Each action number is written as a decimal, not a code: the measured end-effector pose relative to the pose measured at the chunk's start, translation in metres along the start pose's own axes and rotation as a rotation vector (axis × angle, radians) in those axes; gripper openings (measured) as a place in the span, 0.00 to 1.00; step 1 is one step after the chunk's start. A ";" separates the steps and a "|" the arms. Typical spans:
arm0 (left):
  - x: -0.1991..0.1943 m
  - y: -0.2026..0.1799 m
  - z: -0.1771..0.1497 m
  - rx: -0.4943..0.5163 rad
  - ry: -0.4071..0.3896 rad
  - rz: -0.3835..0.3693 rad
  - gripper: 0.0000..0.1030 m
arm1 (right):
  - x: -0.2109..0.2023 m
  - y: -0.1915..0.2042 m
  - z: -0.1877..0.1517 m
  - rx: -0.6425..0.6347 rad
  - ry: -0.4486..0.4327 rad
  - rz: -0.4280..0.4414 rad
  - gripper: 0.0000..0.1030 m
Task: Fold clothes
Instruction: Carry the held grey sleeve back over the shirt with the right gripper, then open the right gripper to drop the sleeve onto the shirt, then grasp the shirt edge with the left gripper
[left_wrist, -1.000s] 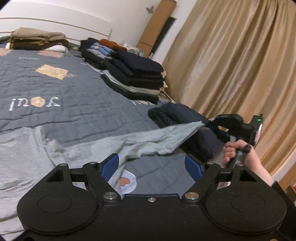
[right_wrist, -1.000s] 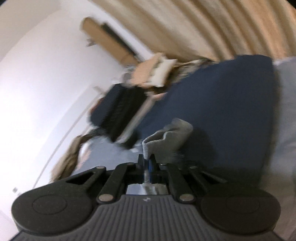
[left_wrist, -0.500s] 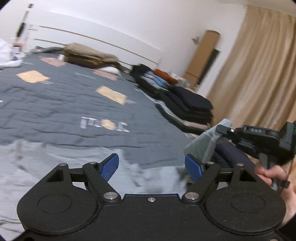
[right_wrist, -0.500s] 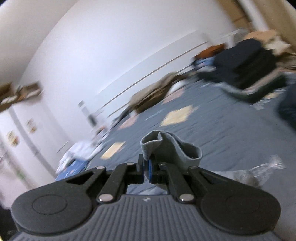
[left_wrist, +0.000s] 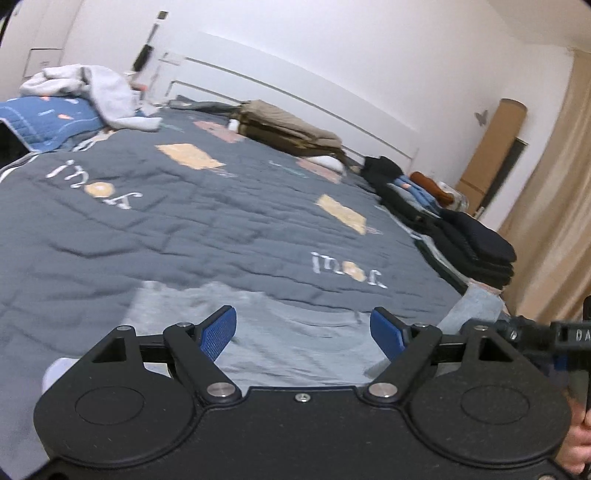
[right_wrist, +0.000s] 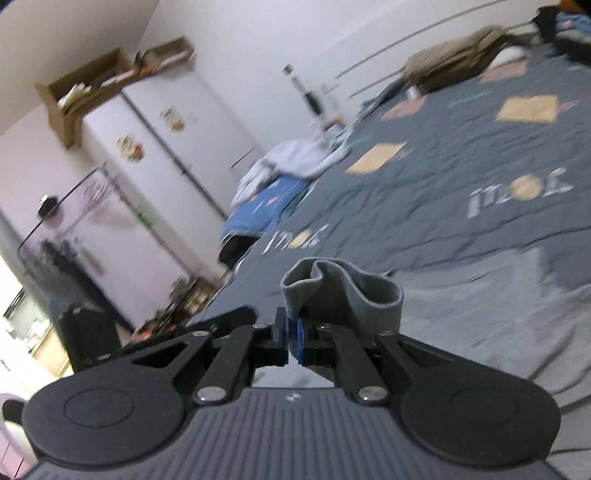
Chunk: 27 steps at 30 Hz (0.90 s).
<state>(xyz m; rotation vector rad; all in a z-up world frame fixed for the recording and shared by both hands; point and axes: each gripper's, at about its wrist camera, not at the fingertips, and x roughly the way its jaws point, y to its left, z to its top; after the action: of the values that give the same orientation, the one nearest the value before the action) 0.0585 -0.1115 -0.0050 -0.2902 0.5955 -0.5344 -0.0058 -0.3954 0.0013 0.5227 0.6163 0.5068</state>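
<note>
A grey garment (left_wrist: 295, 332) lies spread on the dark quilted bedspread (left_wrist: 207, 221). My left gripper (left_wrist: 304, 334) hovers over it, open, nothing between its blue pads. In the right wrist view my right gripper (right_wrist: 292, 341) is shut on a bunched end of the grey garment (right_wrist: 343, 295), which curls up above the pads; the rest of the cloth trails to the right over the bed (right_wrist: 461, 206). The right gripper's black body (left_wrist: 546, 336) shows at the right edge of the left wrist view, with grey cloth (left_wrist: 476, 302) at its tip.
Folded dark clothes (left_wrist: 469, 243) are stacked along the bed's right side, a tan folded pile (left_wrist: 288, 129) sits at the headboard, and a crumpled light garment on a blue quilt (left_wrist: 81, 96) is at the far left. Beige curtains (left_wrist: 554, 221) hang at right. A white wardrobe (right_wrist: 155, 155) stands beyond the bed.
Both grippers swung left across the bed. The right one kept its hold and carried the garment's end from the navy pile at the bed's right edge over the spread cloth.
</note>
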 end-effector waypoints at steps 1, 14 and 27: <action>-0.002 0.005 0.001 0.003 0.004 0.011 0.76 | 0.012 0.005 -0.004 -0.009 0.033 0.009 0.04; 0.009 0.039 -0.020 0.053 0.126 0.053 0.77 | 0.039 0.019 -0.022 -0.055 0.209 -0.047 0.38; 0.052 0.029 -0.067 0.144 0.326 0.008 0.55 | 0.031 -0.034 -0.030 0.013 0.113 -0.183 0.40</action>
<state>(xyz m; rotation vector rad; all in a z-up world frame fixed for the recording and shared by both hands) 0.0662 -0.1239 -0.0939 -0.0633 0.8688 -0.6191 0.0065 -0.3941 -0.0523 0.4474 0.7684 0.3607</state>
